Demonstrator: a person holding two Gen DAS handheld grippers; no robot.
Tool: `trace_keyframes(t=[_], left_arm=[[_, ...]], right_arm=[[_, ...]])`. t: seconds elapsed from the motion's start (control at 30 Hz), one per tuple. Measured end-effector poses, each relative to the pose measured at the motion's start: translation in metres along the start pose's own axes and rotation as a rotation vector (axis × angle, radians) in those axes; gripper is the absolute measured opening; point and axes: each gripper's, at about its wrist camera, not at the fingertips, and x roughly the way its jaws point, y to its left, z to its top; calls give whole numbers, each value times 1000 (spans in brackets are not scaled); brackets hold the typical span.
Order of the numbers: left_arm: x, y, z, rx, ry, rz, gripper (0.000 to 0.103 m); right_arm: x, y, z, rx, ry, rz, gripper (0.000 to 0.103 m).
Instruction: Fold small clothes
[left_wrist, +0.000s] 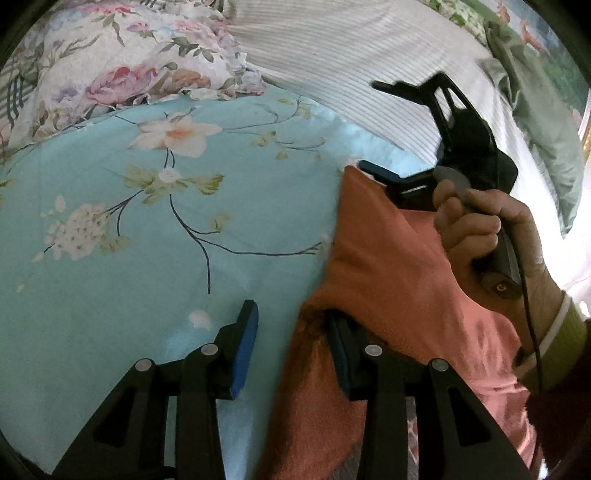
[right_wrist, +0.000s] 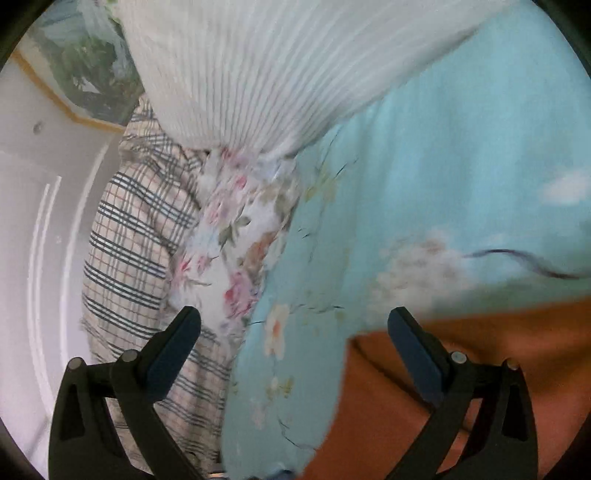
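An orange fleece garment (left_wrist: 388, 280) lies on the light-blue flowered bedsheet (left_wrist: 147, 229), at the right of the left wrist view. My left gripper (left_wrist: 293, 347) stands partly open at the garment's near left edge. The cloth drapes over its right finger (left_wrist: 343, 354), while bare sheet shows beside the left pad (left_wrist: 245, 347). A hand (left_wrist: 476, 232) holds my right gripper (left_wrist: 373, 127) wide open at the garment's far corner, lower finger at the cloth's edge. In the right wrist view the right gripper (right_wrist: 293, 325) has only sheet between its fingers; the garment (right_wrist: 461, 373) lies under the right one.
A white ribbed cover (left_wrist: 351, 55) lies across the bed's far side. A rose-print pillow (left_wrist: 129, 62) sits at the far left, and a checked pillow (right_wrist: 136, 236) lies beside a white wall (right_wrist: 40, 206). A green garment (left_wrist: 535, 118) lies far right.
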Motion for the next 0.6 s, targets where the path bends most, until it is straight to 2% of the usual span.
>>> trace_keyframes(t=[0.2,0.27,0.33,0.4,0.43,0.5,0.57,0.6], left_arm=[[-33,1,2,30,14,-43,39],[-32,-7,11,51,32,-8,41],[-24,-21,20,97,46,46,41],[-16,-33,27,130,52,53,41],[-11,-40,30,151,62,46,41],[1,-52,33,195,67,68,41],[14,-60,33,234,84,106,41],[22,-63,31,259,101,134,41]], right_arm=[[-123,-14,-35,-63,-156,-132,102],[-161,-26,-49,-57,-222,-208,101],[-197,-44,-67,-15,-257,-248,101],[-211,-56,-84,22,-231,-251,99],[-213,-61,-93,29,-205,-263,95],[-217,-75,-116,35,-147,-295,95],[-226,-94,-132,46,-124,-402,93],[-231,-101,-137,47,-130,-451,83]])
